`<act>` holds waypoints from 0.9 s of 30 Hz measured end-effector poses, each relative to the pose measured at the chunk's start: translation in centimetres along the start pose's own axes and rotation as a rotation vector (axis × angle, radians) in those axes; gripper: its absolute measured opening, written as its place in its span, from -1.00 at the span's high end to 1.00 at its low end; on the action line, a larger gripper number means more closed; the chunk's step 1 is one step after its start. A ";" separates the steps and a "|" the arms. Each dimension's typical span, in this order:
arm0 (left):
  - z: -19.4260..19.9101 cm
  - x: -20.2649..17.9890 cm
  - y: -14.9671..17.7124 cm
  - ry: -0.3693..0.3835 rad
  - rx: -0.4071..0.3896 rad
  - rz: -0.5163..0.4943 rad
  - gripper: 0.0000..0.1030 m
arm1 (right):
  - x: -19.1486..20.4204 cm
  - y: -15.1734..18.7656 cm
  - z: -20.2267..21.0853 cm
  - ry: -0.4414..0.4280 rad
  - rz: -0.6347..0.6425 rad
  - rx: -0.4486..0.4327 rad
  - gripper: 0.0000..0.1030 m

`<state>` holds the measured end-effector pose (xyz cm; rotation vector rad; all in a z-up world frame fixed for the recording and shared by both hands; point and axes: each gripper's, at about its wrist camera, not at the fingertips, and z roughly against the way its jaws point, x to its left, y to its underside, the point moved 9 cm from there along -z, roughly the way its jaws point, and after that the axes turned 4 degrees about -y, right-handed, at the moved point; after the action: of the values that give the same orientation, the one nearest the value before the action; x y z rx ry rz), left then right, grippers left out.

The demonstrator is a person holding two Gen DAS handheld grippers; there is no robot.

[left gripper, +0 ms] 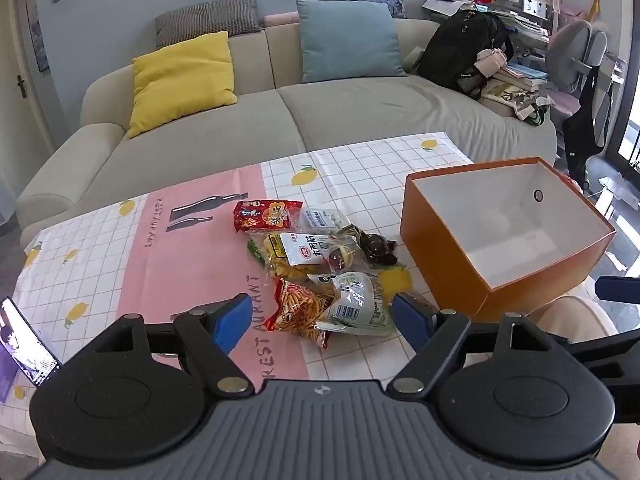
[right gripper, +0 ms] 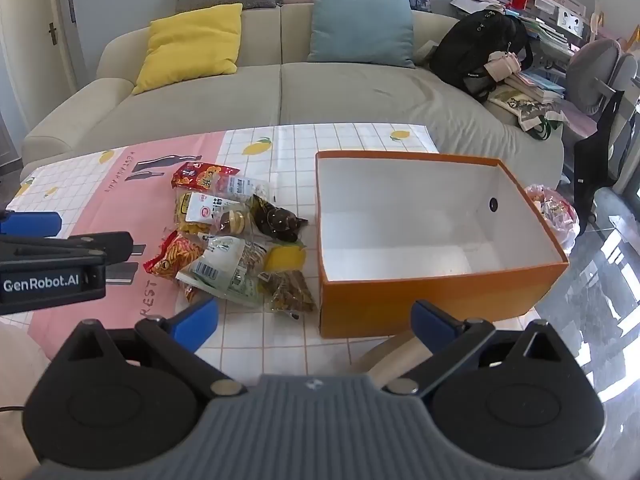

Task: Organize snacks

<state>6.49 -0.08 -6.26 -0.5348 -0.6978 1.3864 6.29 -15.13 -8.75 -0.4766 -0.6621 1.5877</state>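
Observation:
A heap of snack packets [left gripper: 316, 264] lies on the tablecloth, with a red packet [left gripper: 262, 216] at its far end and a white-green packet [left gripper: 356, 304] nearest me. The heap also shows in the right wrist view [right gripper: 236, 240]. An empty orange box [left gripper: 440, 236] with a white inside stands to the right of the heap; it also shows in the right wrist view [right gripper: 440, 292]. My left gripper [left gripper: 320, 320] is open and empty, hovering just before the heap. My right gripper [right gripper: 316, 320] is open and empty, before the box's near left corner.
The table [left gripper: 192, 256] has a pink and white checked lemon cloth. A phone [left gripper: 24, 344] leans at its left edge. A beige sofa [left gripper: 280, 112] with cushions stands behind. A black backpack [left gripper: 464, 52], a chair [left gripper: 576, 56] and a cluttered desk are at the right.

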 end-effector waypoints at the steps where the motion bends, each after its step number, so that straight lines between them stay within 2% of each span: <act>1: 0.0 0.0 0.0 0.007 0.000 0.001 -0.81 | 0.0 0.0 0.0 -0.002 -0.002 0.000 -0.94; 8: -0.2 0.5 0.0 0.057 0.011 0.012 -0.80 | 0.0 0.1 0.0 -0.004 0.003 -0.003 -0.94; 9: -0.2 0.0 0.4 0.005 0.031 0.016 -0.81 | -0.2 0.2 0.1 -0.003 0.005 -0.003 -0.94; 14: 0.0 -0.2 0.5 0.002 0.030 0.007 -0.81 | 0.1 1.3 -0.2 -0.006 0.001 0.000 -0.94; 27: 0.2 -0.6 0.6 0.010 0.032 0.001 -0.80 | -0.3 0.8 -0.2 -0.013 -0.030 0.021 -0.94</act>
<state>5.91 -0.62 -6.60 -0.5164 -0.6665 1.3930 5.90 -15.40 -9.45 -0.4386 -0.6591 1.5691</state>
